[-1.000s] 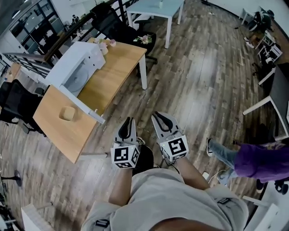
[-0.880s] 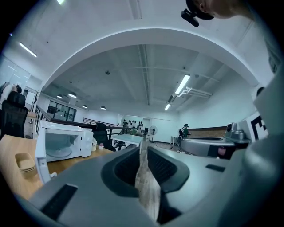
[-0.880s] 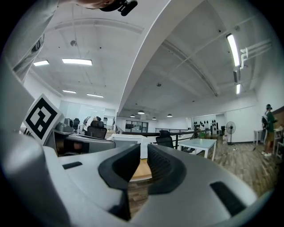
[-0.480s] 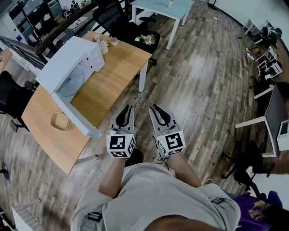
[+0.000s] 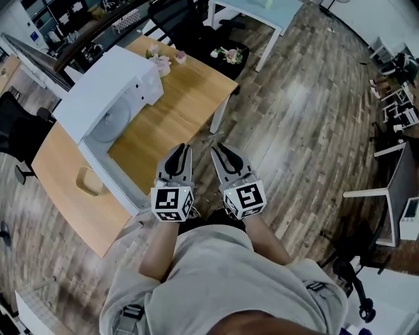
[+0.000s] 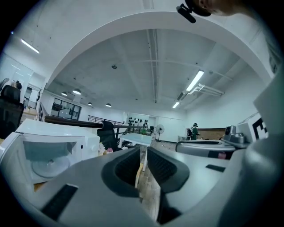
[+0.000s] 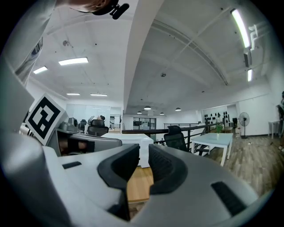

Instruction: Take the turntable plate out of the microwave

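A white microwave (image 5: 108, 88) stands on the wooden table (image 5: 177, 105) with its door (image 5: 111, 180) swung open. The round glass turntable plate (image 5: 105, 123) lies inside the cavity; it also shows at the left of the left gripper view as the plate (image 6: 48, 166). My left gripper (image 5: 178, 150) hovers over the table's near edge, to the right of the open door, its jaws a narrow gap apart with nothing between them. My right gripper (image 5: 219, 150) is beside it at the table's corner; its jaws are opening and hold nothing. Both point about level toward the table.
A small tan bowl (image 5: 88, 182) sits on the table left of the door. Pink flowers (image 5: 160, 62) lie behind the microwave. Black office chairs (image 5: 177, 23) and a pale blue table (image 5: 262, 10) stand beyond, another chair (image 5: 13, 134) at the left. Wood floor lies to the right.
Both grippers have travelled forward to the table's near edge, and the microwave now looks closer. The person in purple at the right has dropped out of view.
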Demonstrator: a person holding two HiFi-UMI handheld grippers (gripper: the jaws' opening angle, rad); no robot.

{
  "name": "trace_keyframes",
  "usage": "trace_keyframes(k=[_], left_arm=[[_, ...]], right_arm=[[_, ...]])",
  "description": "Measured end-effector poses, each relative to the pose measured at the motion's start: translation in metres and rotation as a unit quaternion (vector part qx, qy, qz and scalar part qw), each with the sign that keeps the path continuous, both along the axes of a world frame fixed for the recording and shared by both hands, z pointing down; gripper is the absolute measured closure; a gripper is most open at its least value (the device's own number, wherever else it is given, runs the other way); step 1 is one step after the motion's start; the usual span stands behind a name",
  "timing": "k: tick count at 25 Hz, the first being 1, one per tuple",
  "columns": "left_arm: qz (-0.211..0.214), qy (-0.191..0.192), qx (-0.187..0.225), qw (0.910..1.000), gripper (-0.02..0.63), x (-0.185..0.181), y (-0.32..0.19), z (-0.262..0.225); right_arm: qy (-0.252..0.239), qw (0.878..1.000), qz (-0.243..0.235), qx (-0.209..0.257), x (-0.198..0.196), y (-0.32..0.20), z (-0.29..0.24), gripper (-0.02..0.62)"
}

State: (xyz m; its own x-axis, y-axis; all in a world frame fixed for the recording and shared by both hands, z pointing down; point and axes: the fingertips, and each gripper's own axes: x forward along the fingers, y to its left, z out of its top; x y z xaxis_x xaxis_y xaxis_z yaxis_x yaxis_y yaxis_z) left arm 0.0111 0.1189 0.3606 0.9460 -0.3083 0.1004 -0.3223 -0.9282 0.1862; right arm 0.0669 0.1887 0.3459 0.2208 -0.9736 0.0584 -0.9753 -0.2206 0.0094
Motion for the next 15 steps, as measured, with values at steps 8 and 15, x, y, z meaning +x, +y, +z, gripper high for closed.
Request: trace_keyframes(k=[8,15], left_arm=[[-0.067,-0.011,-0.012,0.9976,0.541,0.018,-0.067,0.014],[-0.16,-0.015,-0.014,0.9868,0.543,0.053,-0.144,0.016]], right_arm=[[-0.023,0.997,-0.079,0.0,0.026,-0.086,0.013,0.522],[-0.025,0.985,-0.172,0.0,0.071,-0.173,0.012,0.52]])
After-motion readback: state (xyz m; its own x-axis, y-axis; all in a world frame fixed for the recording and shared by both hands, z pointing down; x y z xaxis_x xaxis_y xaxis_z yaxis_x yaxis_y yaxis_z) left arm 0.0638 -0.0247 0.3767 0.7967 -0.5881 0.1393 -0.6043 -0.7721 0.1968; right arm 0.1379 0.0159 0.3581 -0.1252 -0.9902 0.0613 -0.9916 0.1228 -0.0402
